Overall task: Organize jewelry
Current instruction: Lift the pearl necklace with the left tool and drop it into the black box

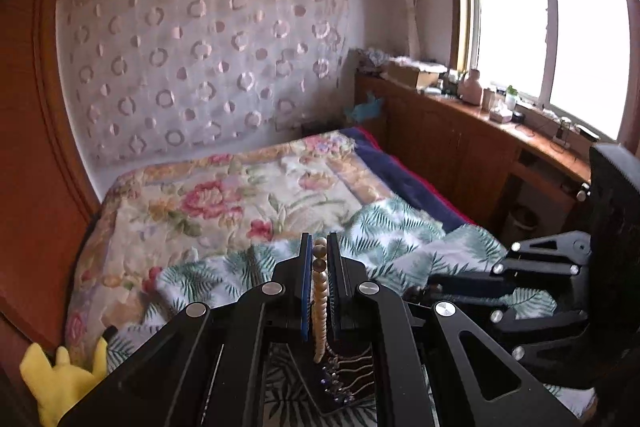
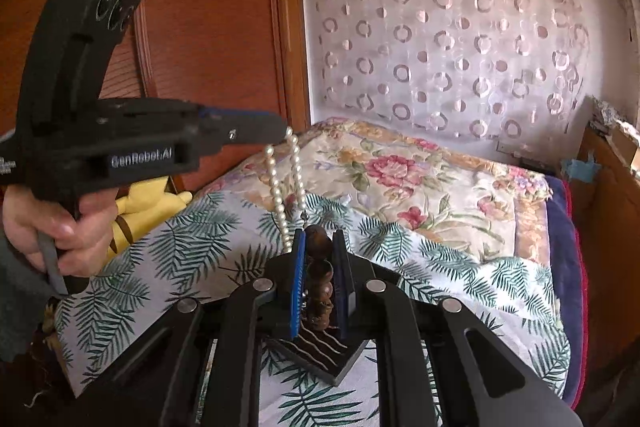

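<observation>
Left gripper (image 1: 319, 251): its black jaws with blue pads were seen nearly shut, clamped on a strand of cream pearl beads (image 1: 320, 303).

Pearl strand: it was pinched near the fingertips at the 12 o'clock end of the jaws and ran back toward 6 o'clock between the pads. In the right wrist view the same strand (image 2: 297, 171) was seen hanging in two lines from the tip of the left gripper (image 2: 282, 129), toward 5 o'clock.

Right gripper (image 2: 319, 241): its jaws were closed partway, with a string of large dark brown wooden beads (image 2: 320, 275) held between the blue pads. The beads were stacked from the fingertips back toward 6 o'clock.

Jewelry tray (image 2: 320, 351): a dark flat board with pale wavy chains laid across it was seen lying on the bedding, directly below the right gripper at 6 o'clock. In the left wrist view the same tray (image 1: 352, 383) was seen under the left gripper, with thin chains and small purple stones on it.

Hand (image 2: 60, 223): the handle of the left gripper was seen gripped by a person's hand at 9 o'clock in the right wrist view.

Palm-leaf printed cloth (image 2: 460, 267): it was spread over the near part of the bed, under both grippers and the tray.

Floral quilt (image 1: 240, 195): it was laid over the far part of the bed, toward 12 o'clock.

Yellow plush toy (image 1: 60, 383): it was seen at the bed's edge, at 8 o'clock in the left wrist view.
</observation>
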The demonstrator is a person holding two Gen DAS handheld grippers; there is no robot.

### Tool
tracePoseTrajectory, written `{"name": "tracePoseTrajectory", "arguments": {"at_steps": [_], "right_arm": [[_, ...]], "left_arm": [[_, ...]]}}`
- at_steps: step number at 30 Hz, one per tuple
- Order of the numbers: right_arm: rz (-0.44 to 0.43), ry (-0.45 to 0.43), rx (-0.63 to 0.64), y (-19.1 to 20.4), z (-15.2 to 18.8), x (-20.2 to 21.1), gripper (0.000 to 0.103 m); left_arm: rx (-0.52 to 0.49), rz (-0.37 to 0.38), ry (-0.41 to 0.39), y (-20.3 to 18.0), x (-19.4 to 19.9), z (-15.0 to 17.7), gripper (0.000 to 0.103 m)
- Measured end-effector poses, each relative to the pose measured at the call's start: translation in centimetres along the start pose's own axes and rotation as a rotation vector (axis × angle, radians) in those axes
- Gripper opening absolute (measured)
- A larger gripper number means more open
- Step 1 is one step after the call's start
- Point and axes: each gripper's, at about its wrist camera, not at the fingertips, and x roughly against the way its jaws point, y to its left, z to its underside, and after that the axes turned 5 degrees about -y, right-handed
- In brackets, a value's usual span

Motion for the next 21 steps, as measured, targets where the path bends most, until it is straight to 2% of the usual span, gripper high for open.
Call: {"name": "tracePoseTrajectory", "arguments": {"at_steps": [10,15,21], "right_arm": [[0.030,0.059,-0.039,-1.7,1.3,-3.8,0.015],[0.061,0.087,-0.038,-2.1,2.0,-5.5,0.015],[0.105,0.073,-0.053,-2.8,1.8,-6.1,0.015]], "left_arm": [[0.045,0.022,0.087,1.7,-3.4,4.2,0.007],[0.064,0.024,0.115,2.3,-4.2,6.0,0.007],[0.087,0.033,0.119,2.8,-3.6,7.5,0.007]]}}
